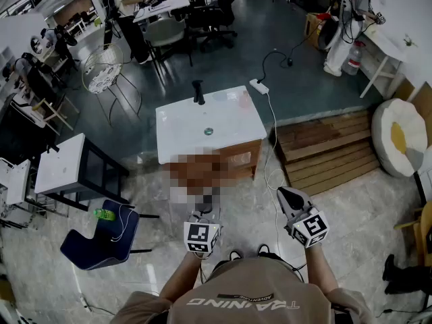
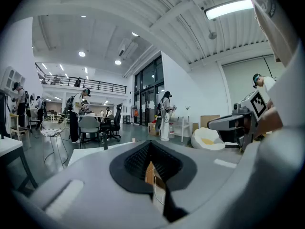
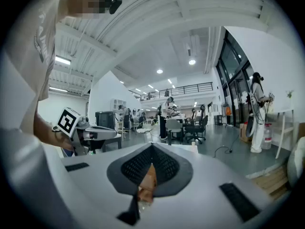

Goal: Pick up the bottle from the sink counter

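Observation:
The white sink counter stands ahead of me on a wooden cabinet. A black faucet rises at its far edge and a small dark round drain sits near its middle. On its top I make out no bottle. A green bottle lies on the blue chair at the left. My left gripper and right gripper are held close to my body, short of the counter. Both are shut with nothing between the jaws, as the left gripper and right gripper show in their own views.
A white power strip and its cable run along the floor to the right of the counter. A wooden platform and a white beanbag lie further right. A black-framed side table stands left. People, desks and office chairs fill the back.

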The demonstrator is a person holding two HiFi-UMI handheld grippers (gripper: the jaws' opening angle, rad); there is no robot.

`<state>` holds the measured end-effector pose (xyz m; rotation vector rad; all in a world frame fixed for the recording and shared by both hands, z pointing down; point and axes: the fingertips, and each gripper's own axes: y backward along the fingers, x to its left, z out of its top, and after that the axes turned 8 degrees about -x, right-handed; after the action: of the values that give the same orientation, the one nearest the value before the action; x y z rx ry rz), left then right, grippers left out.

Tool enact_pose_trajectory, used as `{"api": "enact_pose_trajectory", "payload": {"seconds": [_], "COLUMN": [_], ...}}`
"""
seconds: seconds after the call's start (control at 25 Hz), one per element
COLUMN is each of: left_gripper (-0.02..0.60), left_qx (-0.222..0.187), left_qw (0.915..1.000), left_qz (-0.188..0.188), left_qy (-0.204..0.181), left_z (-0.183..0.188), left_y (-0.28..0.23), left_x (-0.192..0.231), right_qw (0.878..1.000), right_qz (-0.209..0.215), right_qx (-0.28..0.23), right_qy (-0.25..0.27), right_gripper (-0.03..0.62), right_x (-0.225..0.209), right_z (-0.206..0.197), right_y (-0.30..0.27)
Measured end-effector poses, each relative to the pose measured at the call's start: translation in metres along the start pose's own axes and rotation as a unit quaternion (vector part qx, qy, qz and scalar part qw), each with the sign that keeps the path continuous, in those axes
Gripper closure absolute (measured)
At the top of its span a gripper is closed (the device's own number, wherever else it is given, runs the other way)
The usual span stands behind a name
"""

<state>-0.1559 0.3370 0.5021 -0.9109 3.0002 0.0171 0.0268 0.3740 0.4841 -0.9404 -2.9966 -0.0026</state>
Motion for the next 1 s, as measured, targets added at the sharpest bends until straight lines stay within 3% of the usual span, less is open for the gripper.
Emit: {"api": "enact_pose_trajectory", "payload": {"seconds": [0.2, 0.52, 1.0], "left_gripper": [0.574, 0.574, 0.574], "left_qx": [-0.007, -0.002, -0.004], "left_qw": [0.9999, 0.9998, 0.9998], "left_qz": [0.006, 0.008, 0.018], "left_qy": [0.005, 0.016, 0.000], "left_z": [-0.002, -0.003, 0.009], "left_y": [-0.001, -0.007, -0.069], "left_x": [0.014, 0.012, -0.022], "right_qw": [0.999, 0.999, 1.000], "right_qz": [-0.015, 0.006, 0.011], "right_qx": [-0.025, -0.029, 0.010], "right_qy": [-0.043, -0.027, -0.018], "right_gripper": [0.586, 0.586, 0.586], "right_x": [0.004, -0.001, -0.092], "right_z": [0.002, 0.012, -0.027], "right_y": [-0.014, -0.028, -0.027]}}
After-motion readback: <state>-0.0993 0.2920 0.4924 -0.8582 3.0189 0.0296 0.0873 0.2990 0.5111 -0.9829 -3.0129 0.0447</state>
